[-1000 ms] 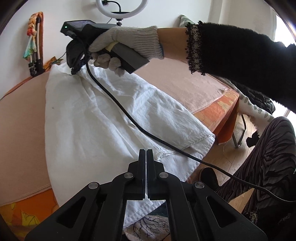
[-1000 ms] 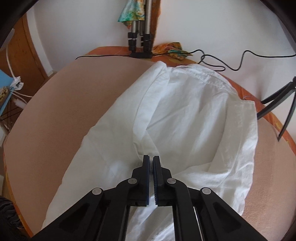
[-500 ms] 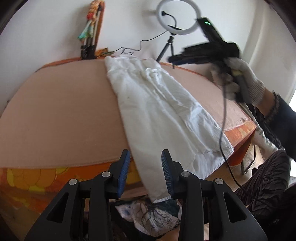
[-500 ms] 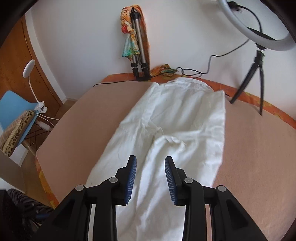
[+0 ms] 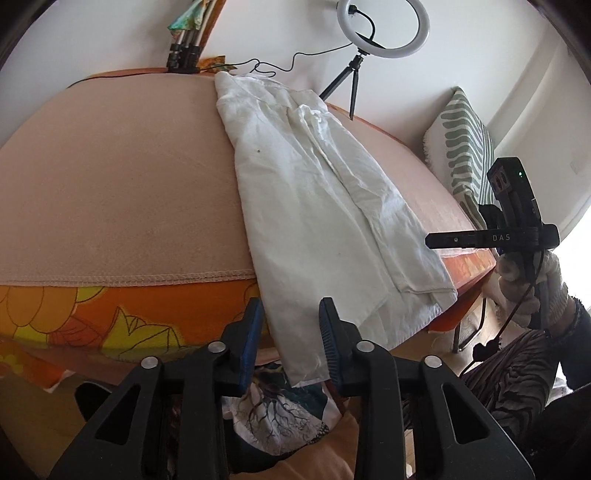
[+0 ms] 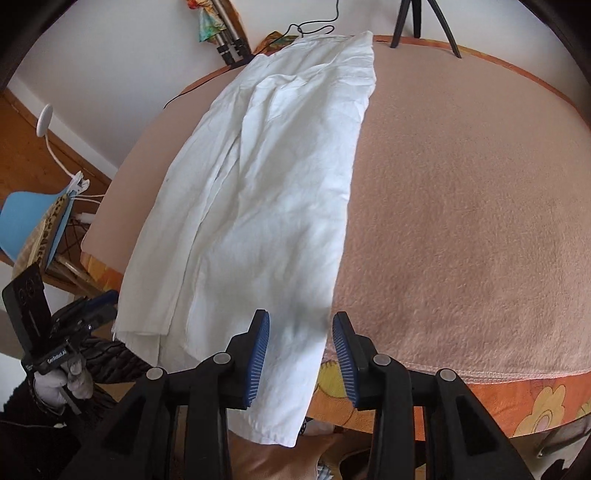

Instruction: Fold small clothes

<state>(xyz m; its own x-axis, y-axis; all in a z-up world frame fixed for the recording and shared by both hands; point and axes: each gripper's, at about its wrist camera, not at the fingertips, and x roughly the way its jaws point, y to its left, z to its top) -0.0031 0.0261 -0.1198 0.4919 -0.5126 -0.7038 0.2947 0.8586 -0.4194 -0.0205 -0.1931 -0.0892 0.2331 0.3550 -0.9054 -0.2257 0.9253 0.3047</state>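
Now, one white garment (image 5: 317,206) lies stretched lengthwise across the pink-blanketed surface (image 5: 122,177), its far end near the wall and its near hem hanging over the front edge. It appears already folded narrow along its length, a doubled layer showing down one side, though what kind of garment it is cannot be told for certain. The left gripper (image 5: 291,339) hovers at the near hem with its blue pads apart; the jaws are closing, the cloth seen between them but not yet pinched. The right gripper (image 6: 301,350) stands likewise over the other side of the same hanging end, jaws closing, fabric in the gap and no grip made. Each gripper shows in the other's view, carried in a gloved hand (image 6: 61,380).

By the look of it, the lengthwise fold is done and the crosswise fold is the step in hand. The next move calls for both grippers to clamp the near hem at its two corners, lift it evenly and carry it toward the far end, keeping the edges in line so the layers do not slip apart.

Counted: one garment, two grippers, one ring light (image 5: 384,27) on its tripod, one striped cushion (image 5: 461,147), one blue chair (image 6: 33,218).
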